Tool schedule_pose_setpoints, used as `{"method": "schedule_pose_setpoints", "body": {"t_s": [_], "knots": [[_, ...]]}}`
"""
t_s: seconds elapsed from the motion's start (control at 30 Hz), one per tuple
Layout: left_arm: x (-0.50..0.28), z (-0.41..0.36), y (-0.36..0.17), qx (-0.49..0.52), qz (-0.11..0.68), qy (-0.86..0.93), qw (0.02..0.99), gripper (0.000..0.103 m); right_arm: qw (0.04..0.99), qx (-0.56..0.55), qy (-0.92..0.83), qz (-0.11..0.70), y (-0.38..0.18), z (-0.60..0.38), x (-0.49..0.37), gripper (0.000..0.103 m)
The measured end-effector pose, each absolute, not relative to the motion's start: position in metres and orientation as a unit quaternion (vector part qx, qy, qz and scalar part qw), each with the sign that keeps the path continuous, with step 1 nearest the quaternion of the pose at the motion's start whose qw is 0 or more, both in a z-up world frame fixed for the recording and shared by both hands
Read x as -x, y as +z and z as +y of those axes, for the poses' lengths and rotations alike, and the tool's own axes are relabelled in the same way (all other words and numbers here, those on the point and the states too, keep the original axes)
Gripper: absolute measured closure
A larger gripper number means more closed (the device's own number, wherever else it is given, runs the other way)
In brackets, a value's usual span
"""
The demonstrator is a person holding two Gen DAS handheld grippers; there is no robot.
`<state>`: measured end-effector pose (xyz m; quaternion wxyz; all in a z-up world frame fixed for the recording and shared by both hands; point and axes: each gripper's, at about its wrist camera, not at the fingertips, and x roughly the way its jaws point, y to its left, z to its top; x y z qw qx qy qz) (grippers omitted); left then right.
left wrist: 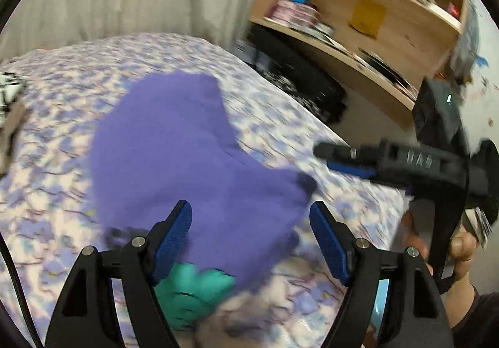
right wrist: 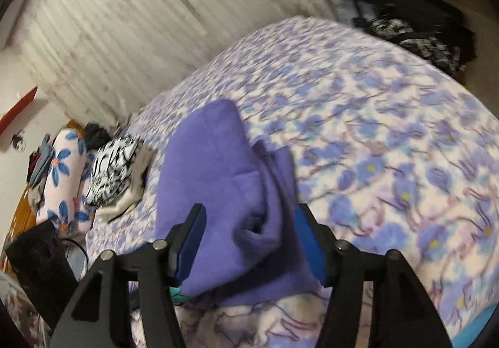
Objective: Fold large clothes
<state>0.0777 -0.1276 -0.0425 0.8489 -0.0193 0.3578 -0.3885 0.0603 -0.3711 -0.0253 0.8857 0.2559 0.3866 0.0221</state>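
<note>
The purple garment (left wrist: 193, 157) lies folded on the bed (left wrist: 62, 135), a soft, matte fleece bundle on a plush blanket printed with blue and lilac flowers. In the right wrist view the purple garment (right wrist: 218, 185) runs lengthwise away from the camera toward the ribbed white curtain (right wrist: 124, 20), narrow end far, with rumpled folds along its right edge. The left gripper (left wrist: 251, 238) hovers over the garment's near edge, its blue ribbed pads wide apart and gripping nothing. The right gripper (right wrist: 249, 242) hangs above the near end too, pads apart, cloth below them but not pinched. A teal cloth (left wrist: 190, 291) peeks out beside the garment's near corner. Left of the garment sits a black-and-white patterned bundle (right wrist: 115, 167). Everything is motion-blurred.
</note>
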Motion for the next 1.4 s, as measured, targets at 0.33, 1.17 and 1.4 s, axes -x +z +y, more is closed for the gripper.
{"method": "schedule_pose_setpoints", "body": {"t_s": [0.33,1.17,1.4], "knots": [[-0.173,-0.115,-0.071,-0.024,0.421,-0.237,0.875,0.027,0.833,-0.222,0.037,0.505,-0.09,-0.357,-0.139,0.051],[-0.2,-0.177,-0.097,-0.106,0.38,-0.233,0.889,0.021,0.861,-0.188,-0.014,0.473,-0.116,-0.346,-0.106,0.069],[-0.217,-0.161,-0.078,-0.057,0.383,-0.267,0.882,0.021,0.871,-0.241,0.016,0.428,-0.081,-0.379,-0.157,0.039]]}}
